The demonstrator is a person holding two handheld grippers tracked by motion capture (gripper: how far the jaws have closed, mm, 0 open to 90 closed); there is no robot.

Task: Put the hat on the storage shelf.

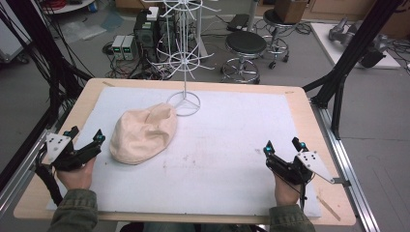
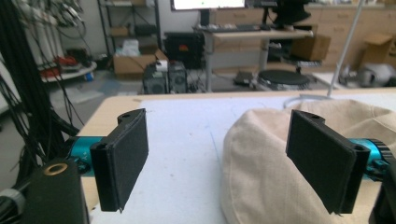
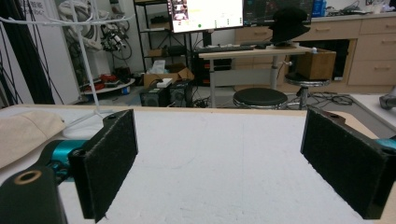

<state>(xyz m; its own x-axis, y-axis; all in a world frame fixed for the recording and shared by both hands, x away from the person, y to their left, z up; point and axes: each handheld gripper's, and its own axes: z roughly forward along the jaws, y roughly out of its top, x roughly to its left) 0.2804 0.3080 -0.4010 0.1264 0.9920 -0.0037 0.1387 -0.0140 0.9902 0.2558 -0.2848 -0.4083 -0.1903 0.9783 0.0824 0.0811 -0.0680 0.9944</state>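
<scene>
At the table's left edge, the left gripper [image 1: 86, 136] rests low in the person's left hand [image 1: 77, 175], its jaws spread wide and holding nothing. Just to its right lies a beige flat cap [image 1: 143, 134] on the white mat [image 1: 222, 159], crumpled and resting crown up; in the left gripper view the cap [image 2: 275, 163] sits near the right-side jaw, though contact cannot be told. Behind the cap, touching or just beside its far edge, stands a white wire display rack [image 1: 184, 53] on a ring base. Far to the right, well apart from the cap, the right gripper [image 1: 283, 145] sits in the right hand [image 1: 285, 191], jaws likewise spread over bare mat.
</scene>
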